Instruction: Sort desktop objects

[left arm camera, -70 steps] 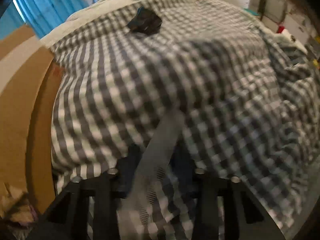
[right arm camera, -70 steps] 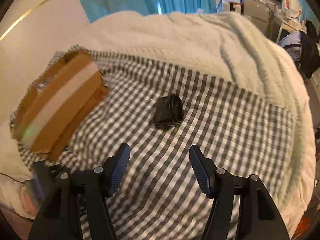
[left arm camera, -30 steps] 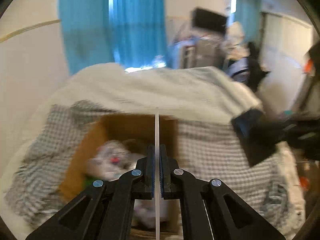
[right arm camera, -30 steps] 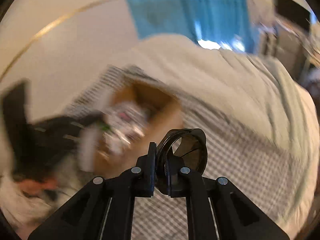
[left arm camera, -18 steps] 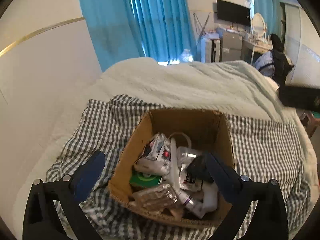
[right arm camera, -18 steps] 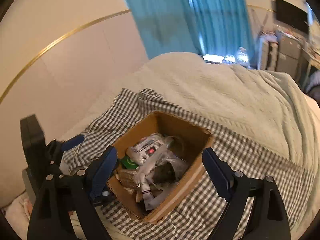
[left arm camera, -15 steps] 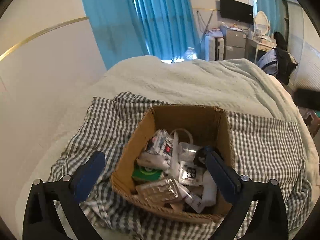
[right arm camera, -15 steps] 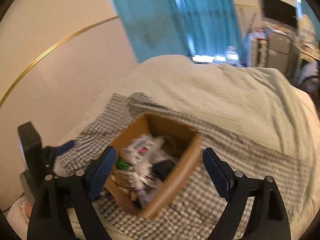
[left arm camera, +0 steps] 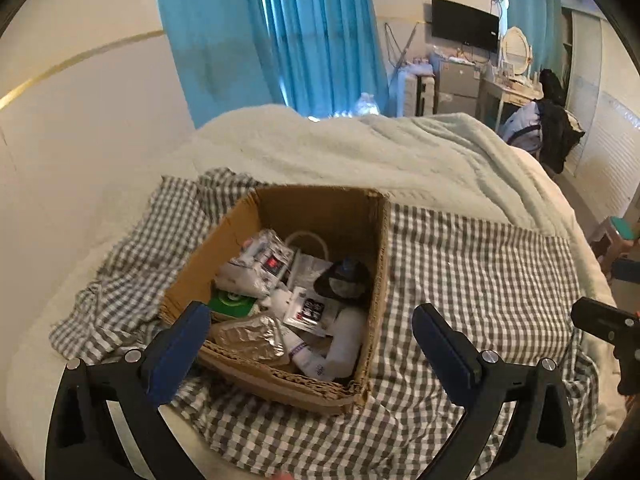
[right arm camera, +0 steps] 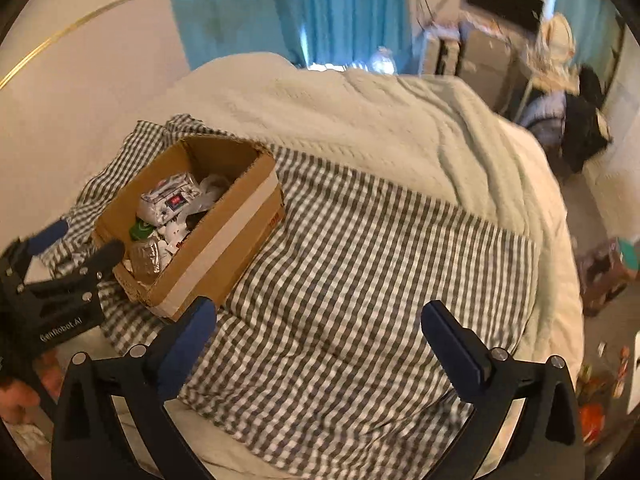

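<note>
A cardboard box (left arm camera: 380, 248) stands on a grey checked cloth (left arm camera: 480, 280) on the bed. It holds several items: white packets (left arm camera: 260, 264), a green item (left arm camera: 234, 304), a foil pack (left arm camera: 248, 334), a white tube (left arm camera: 344, 344) and a round black object (left arm camera: 342, 280). My left gripper (left arm camera: 310, 344) is open and empty, above the box's near edge. My right gripper (right arm camera: 320, 340) is open and empty over the cloth, right of the box (right arm camera: 236, 232).
A pale green blanket (left arm camera: 360, 152) covers the bed beyond the cloth. A cream wall (left arm camera: 80, 140) is at the left, blue curtains (left arm camera: 300, 32) behind. The bed edge and floor clutter (right arm camera: 600, 272) are at the right. The left gripper's body (right arm camera: 60, 300) shows beside the box.
Both grippers were shut, left on a thin white strip, right on the round black object. Both have opened; the black object now lies in the box. The right gripper has swung right.
</note>
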Action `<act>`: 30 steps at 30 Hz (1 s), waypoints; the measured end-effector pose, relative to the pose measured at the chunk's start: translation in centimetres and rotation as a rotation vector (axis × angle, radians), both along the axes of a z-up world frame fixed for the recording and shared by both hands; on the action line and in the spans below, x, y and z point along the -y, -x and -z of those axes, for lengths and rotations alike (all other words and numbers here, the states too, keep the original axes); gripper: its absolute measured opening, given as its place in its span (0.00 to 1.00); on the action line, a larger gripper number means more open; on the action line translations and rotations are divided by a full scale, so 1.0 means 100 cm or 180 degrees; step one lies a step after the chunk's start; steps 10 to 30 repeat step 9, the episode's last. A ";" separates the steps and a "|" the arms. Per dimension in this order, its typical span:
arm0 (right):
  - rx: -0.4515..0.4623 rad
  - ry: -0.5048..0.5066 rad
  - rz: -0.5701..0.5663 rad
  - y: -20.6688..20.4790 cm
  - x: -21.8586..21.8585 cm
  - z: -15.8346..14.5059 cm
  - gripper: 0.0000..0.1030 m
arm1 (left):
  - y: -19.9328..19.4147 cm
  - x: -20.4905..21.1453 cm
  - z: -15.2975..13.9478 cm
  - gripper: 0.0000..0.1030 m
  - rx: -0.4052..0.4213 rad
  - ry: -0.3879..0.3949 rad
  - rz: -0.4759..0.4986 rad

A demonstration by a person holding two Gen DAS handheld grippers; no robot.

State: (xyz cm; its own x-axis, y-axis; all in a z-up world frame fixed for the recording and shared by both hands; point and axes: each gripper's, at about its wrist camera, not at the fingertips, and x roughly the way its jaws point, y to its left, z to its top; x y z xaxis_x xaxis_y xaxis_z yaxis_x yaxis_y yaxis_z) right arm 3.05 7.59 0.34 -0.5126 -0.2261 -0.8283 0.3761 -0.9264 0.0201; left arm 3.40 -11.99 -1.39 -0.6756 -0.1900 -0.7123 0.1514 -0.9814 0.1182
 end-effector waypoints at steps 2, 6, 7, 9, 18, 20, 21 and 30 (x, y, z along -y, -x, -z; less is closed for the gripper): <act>0.0021 -0.0022 -0.0071 0.000 0.002 0.002 1.00 | -0.003 0.003 -0.002 1.00 -0.0038 -0.0053 -0.0038; 0.0027 -0.0090 -0.0170 -0.005 0.004 0.005 1.00 | -0.008 0.002 -0.001 1.00 -0.0066 -0.0080 -0.0082; 0.0019 -0.0113 -0.0189 -0.006 0.003 0.005 1.00 | -0.009 0.001 -0.001 1.00 -0.0082 -0.0036 -0.0098; -0.0006 -0.0130 -0.0201 -0.007 0.001 0.003 1.00 | -0.013 -0.002 -0.006 1.00 -0.0202 -0.0057 -0.0071; -0.0006 -0.0130 -0.0201 -0.007 0.001 0.003 1.00 | -0.013 -0.002 -0.006 1.00 -0.0202 -0.0057 -0.0071; -0.0006 -0.0130 -0.0201 -0.007 0.001 0.003 1.00 | -0.013 -0.002 -0.006 1.00 -0.0202 -0.0057 -0.0071; -0.0006 -0.0130 -0.0201 -0.007 0.001 0.003 1.00 | -0.013 -0.002 -0.006 1.00 -0.0202 -0.0057 -0.0071; -0.0006 -0.0130 -0.0201 -0.007 0.001 0.003 1.00 | -0.013 -0.002 -0.006 1.00 -0.0202 -0.0057 -0.0071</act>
